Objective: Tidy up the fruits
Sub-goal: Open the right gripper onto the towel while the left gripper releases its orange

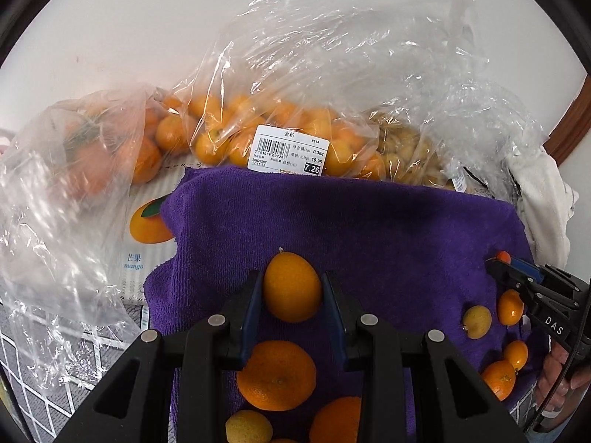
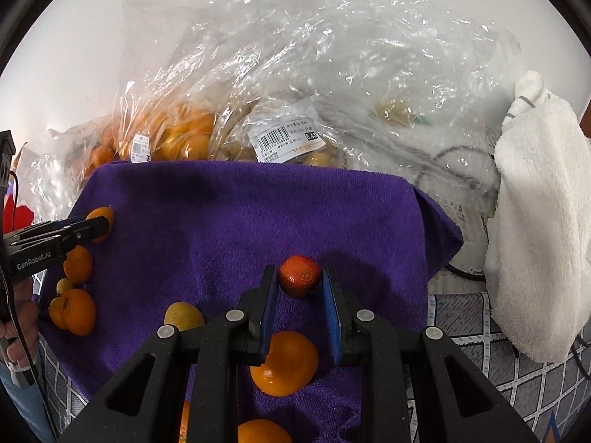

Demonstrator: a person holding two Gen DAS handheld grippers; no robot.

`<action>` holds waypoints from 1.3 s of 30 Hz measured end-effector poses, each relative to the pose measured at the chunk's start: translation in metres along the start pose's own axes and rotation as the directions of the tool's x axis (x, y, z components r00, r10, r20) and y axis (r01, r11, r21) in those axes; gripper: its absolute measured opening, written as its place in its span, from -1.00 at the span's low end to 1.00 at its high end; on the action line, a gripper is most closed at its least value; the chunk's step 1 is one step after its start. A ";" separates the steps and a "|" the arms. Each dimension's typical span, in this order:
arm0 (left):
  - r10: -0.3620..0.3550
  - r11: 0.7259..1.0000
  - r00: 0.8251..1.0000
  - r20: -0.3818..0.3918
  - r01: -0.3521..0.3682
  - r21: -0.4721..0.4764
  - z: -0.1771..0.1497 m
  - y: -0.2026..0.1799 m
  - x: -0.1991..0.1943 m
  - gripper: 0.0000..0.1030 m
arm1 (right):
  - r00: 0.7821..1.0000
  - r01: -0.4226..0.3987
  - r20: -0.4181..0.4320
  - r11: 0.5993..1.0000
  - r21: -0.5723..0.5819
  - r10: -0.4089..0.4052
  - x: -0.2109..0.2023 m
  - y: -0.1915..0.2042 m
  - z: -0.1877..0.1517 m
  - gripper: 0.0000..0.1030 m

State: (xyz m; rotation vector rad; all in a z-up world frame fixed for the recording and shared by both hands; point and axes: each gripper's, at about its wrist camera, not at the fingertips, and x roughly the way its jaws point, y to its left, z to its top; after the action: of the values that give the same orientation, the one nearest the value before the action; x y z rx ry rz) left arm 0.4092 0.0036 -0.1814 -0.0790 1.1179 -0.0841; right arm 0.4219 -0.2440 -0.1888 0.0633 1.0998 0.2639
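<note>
A purple towel [image 1: 369,229] [image 2: 240,214] holds loose fruits. My left gripper [image 1: 292,284] is shut on an oval orange kumquat [image 1: 291,286] just above the towel; it also shows at the left of the right wrist view [image 2: 101,223]. My right gripper [image 2: 299,277] is shut on a small red-orange fruit [image 2: 299,275] at the towel's right side; it shows in the left wrist view [image 1: 496,260]. A mandarin [image 1: 277,374] and a yellow fruit [image 1: 248,426] lie under the left gripper. Another mandarin [image 2: 286,363] lies under the right gripper.
Clear plastic bags of kumquats [image 1: 280,136], mandarins [image 1: 110,151] and yellowish fruits [image 2: 288,140] stand behind the towel. A mango-printed sheet [image 1: 147,232] lies at the left. A white towel [image 2: 535,229] lies at the right. Several small fruits [image 1: 498,317] sit at the towel's right edge.
</note>
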 end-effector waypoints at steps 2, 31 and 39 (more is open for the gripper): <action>0.001 1.000 1.000 -0.002 -0.001 -0.001 0.000 -0.001 0.001 -0.40 | 1.000 0.004 -0.002 1.000 -0.001 -0.004 0.000 0.000 0.000 -0.53; -0.075 0.996 0.994 0.077 0.071 0.055 0.009 -0.010 -0.091 0.00 | 0.966 0.128 0.228 0.992 -0.014 -0.121 -0.111 0.040 0.000 0.20; -0.067 0.994 0.991 0.120 0.056 0.092 -0.021 -0.022 -0.140 0.07 | 0.951 0.146 0.268 0.988 0.045 -0.153 -0.184 0.046 -0.039 0.31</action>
State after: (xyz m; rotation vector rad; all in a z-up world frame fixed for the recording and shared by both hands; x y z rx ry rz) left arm 0.3285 -0.0035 -0.0628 -0.0387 0.9878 -0.1820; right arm 0.3008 -0.2470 -0.0374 0.0361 0.8304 0.1011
